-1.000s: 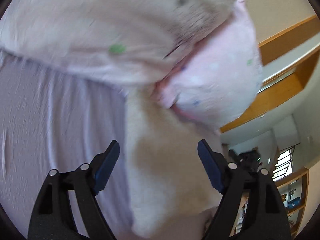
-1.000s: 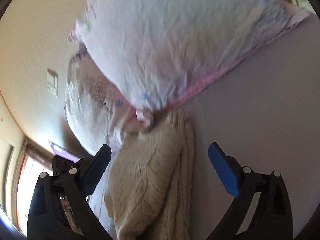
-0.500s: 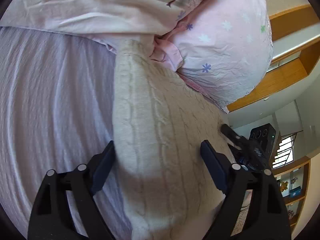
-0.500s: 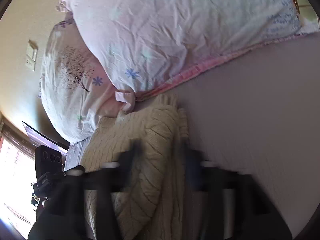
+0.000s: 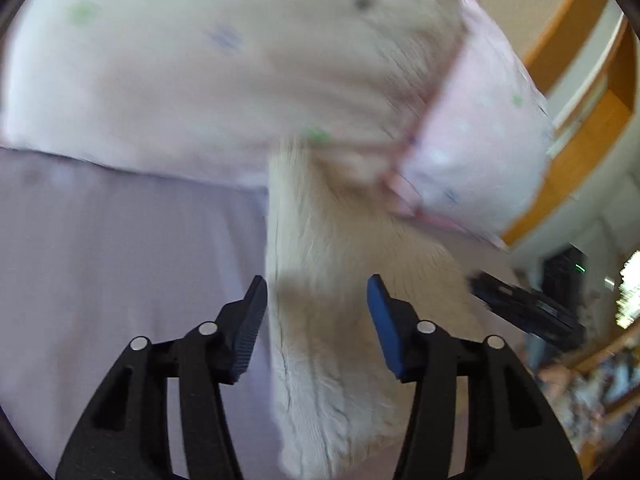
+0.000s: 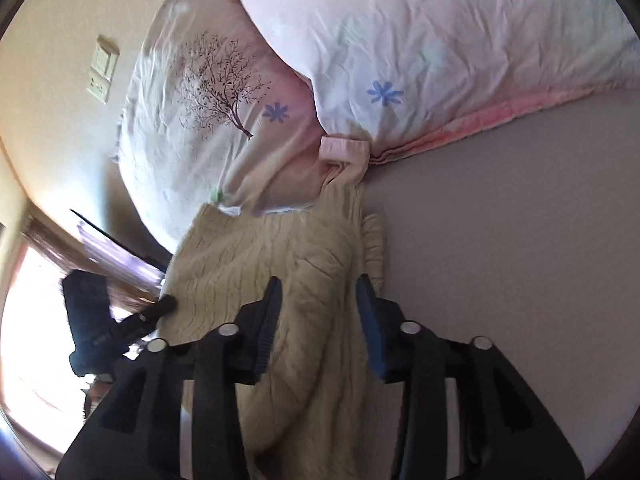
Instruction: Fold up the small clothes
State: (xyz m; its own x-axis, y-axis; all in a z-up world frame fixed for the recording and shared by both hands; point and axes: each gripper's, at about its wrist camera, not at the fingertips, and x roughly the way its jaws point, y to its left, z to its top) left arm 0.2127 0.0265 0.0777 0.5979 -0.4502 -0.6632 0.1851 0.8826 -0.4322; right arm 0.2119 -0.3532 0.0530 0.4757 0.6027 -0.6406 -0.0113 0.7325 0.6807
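A bed with a pale lilac sheet carries everything. Two pink pillows lie on it: one with a tree print at 11 o'clock in the right wrist view, the other at 1 o'clock, overlapping it. A cream knit sweater lies on the sheet at the centre towards 6 o'clock, its top edge touching the pillows. The left wrist view, blurred, shows the same sweater at 6 o'clock.

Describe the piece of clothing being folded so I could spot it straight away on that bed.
Find the two big pink flowered pillows at the head of the bed, on the pale lilac sheet. Just below them lies a cream sweater. It is the only thick, cable-knit thing there; everything around it is smooth, thin cotton.
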